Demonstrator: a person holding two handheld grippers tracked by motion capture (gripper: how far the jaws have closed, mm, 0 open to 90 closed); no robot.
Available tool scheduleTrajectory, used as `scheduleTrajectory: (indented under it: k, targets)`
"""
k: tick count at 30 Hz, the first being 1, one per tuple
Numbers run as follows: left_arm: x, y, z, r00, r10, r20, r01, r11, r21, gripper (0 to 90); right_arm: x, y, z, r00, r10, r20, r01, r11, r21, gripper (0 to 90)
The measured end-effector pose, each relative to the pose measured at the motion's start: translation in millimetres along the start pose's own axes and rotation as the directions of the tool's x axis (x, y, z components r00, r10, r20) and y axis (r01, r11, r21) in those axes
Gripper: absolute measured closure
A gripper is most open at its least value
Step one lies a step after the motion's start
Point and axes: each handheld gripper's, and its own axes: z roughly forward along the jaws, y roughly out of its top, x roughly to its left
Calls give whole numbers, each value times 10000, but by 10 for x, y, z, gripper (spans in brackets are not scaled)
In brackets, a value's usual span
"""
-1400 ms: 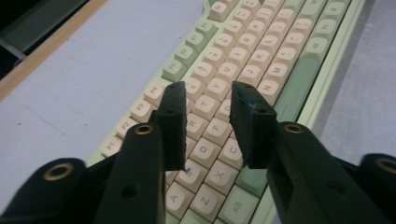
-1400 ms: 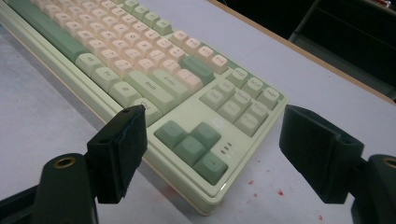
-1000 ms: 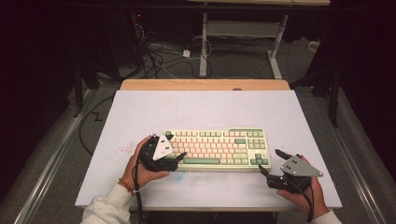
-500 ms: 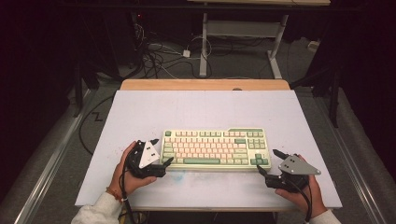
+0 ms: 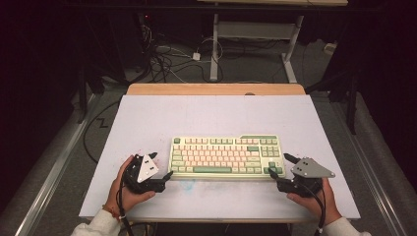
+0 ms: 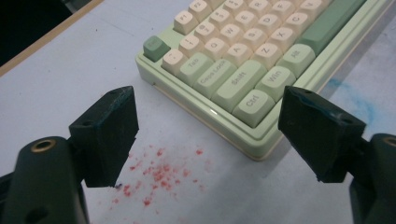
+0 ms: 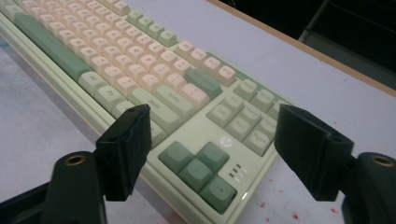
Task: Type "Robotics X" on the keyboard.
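Keyboard: a pale green plastic keyboard [image 5: 226, 156] with cream and darker green keycaps lies flat on the white table top [image 5: 196, 113], near the table's front edge and about midway across it, its long side running left to right.
Left gripper: the black two-jaw left gripper [image 5: 162, 165] sits in the person's left hand [image 5: 127, 189] just beside the keyboard's left end, low over the table; a grey three-cornered plate lies on top of it.
Left jaws: spread wide with nothing between them; in the left gripper view [image 6: 208, 135] the keyboard's near left corner, by the Ctrl key, lies in the gap but neither jaw touches it.
Right gripper: the black two-jaw right gripper [image 5: 279, 166] sits in the person's right hand [image 5: 314, 199] at the keyboard's right end, also topped by a grey plate.
Right jaws: released and wide apart, gripping nothing; in the right gripper view [image 7: 212, 144] they frame the dark green arrow keys at the near right corner.
Table marks: red specks [image 6: 161, 175] dot the table beside the left jaw; a faint blue smear [image 6: 359, 100] lies in front of the keyboard.
Table edge: a bare wooden strip [image 5: 216, 89] runs along the far side.
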Motion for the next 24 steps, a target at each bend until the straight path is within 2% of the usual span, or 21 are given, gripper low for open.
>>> scheduleTrajectory:
  k: [2, 3, 4, 6, 9, 17, 21, 24]
  targets:
    - [-17, -24, 1, 9997, -236, 100, 236, 9997, 4, 189, -4, 41, 22, 10000, 6, -41, -6, 10000, -28, 299]
    - [-28, -29, -1, 9995, -264, 174, 264, 9997, 14, 189, -12, 60, 32, 9996, 109, -263, -112, 9999, -117, 302]
    - [-41, -31, -4, 9996, -213, 173, 213, 9998, 33, 189, -17, 79, 43, 9985, 165, -524, -173, 9997, -147, 316]
    - [-49, -31, 2, 9997, -89, 220, 86, 9999, 140, 190, -15, 122, 84, 9982, 169, -571, -171, 9999, -24, 357]
    - [-51, -30, 20, 9995, -211, 227, 209, 9997, 87, 190, 0, 201, 167, 9977, 106, -664, -95, 9998, 169, 454]
    - [-36, -42, 25, 9993, -223, 313, 216, 9995, 215, 190, 93, 388, 441, 9901, -227, -1385, 318, 9975, 635, 726]
    - [-48, -42, 39, 9991, -199, 387, 189, 9995, 257, 190, 151, 483, 589, 9853, -404, -1659, 548, 9950, 830, 830]
    - [-56, -46, 49, 9990, -144, 435, 129, 9993, 338, 190, 198, 554, 692, 9810, -508, -1870, 692, 9933, 931, 874]
